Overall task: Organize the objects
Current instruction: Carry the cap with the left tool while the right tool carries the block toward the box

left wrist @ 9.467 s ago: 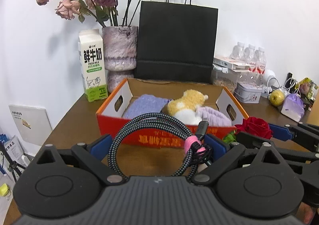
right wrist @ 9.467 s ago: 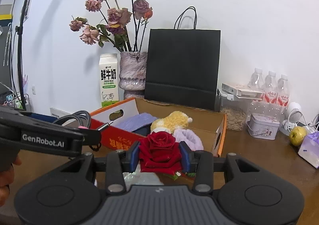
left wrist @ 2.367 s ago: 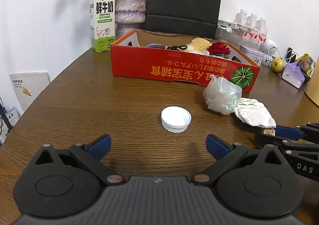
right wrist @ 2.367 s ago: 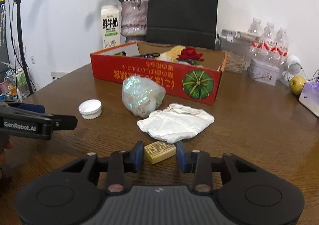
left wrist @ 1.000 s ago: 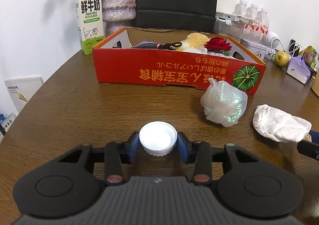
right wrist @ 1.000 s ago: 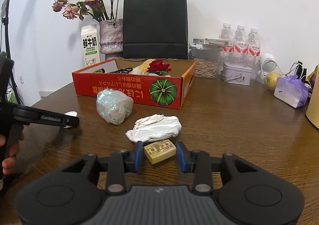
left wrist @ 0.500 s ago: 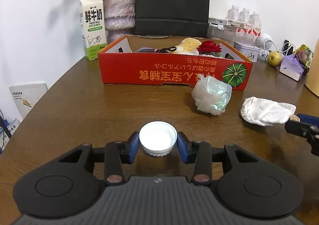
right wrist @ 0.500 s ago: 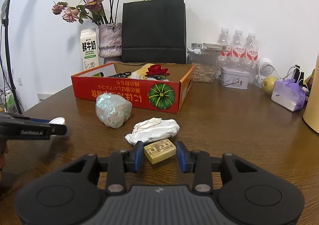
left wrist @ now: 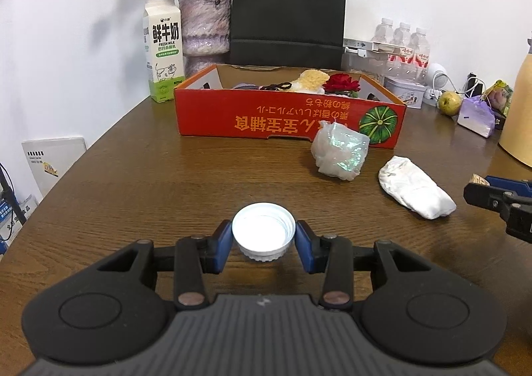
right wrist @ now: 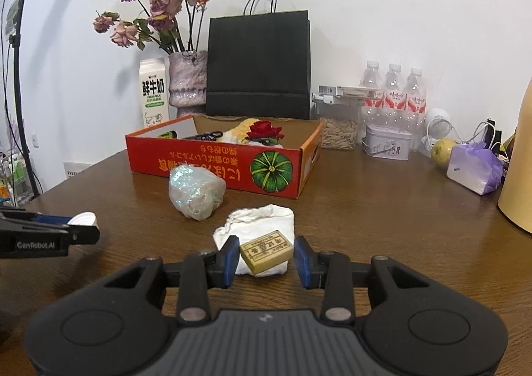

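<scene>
The left tongs [left wrist: 263, 238] pinch a white bottle cap [left wrist: 263, 231] between their blue pads, and the cap now hangs clear of the desk [left wrist: 139, 183] rather than sitting on it as it did a couple of seconds ago, when these tongs were spread wide around it. Ahead stands the red cardboard box [left wrist: 286, 119], which already holds a coiled cable, a plush toy and a red rose [left wrist: 341, 82]. In front of the box lie a shiny crumpled bag [right wrist: 196, 191] and, just right of it, a white cloth [right wrist: 259, 226], both untouched on the desk. The right tongs [right wrist: 267, 259] are closed on a small tan block [right wrist: 267, 251], likewise raised, so that it shows against the cloth. With both pieces gripped and lifted, the likely next step is carrying them forward and dropping them into the box; the bag and cloth remain to be gathered.
</scene>
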Demonstrator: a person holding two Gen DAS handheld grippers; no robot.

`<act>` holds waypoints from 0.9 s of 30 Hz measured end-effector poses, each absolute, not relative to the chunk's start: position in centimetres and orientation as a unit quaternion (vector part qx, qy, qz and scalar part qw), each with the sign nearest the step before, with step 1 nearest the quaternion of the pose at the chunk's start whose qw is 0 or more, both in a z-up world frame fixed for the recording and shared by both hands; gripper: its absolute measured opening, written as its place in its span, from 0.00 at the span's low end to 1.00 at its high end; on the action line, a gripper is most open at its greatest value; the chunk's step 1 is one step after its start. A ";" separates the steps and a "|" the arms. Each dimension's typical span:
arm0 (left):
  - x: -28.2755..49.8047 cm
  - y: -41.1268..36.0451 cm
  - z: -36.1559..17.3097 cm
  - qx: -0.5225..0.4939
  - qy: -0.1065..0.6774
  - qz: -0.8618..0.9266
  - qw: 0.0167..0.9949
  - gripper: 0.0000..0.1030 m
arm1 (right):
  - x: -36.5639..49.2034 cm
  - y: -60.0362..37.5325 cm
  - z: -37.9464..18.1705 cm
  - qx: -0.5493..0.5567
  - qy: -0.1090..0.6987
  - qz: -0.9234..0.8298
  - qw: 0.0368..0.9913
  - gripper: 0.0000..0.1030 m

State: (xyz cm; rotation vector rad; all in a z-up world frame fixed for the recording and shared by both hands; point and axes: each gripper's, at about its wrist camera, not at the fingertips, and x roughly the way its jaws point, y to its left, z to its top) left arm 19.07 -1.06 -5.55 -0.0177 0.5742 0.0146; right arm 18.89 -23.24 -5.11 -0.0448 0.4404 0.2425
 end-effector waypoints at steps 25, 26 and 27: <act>20.7 -1.9 -1.6 -0.008 0.253 -0.008 0.967 0.40 | 19.6 -20.1 -1.3 -0.034 0.184 0.155 0.970 0.33; 20.9 -1.9 -1.4 -0.008 0.252 -0.008 0.968 0.40 | 19.8 -20.0 -1.2 -0.034 0.184 0.156 0.970 0.33; 21.2 -1.9 -1.2 -0.008 0.251 -0.007 0.968 0.40 | 20.0 -19.8 -1.1 -0.034 0.183 0.157 0.970 0.33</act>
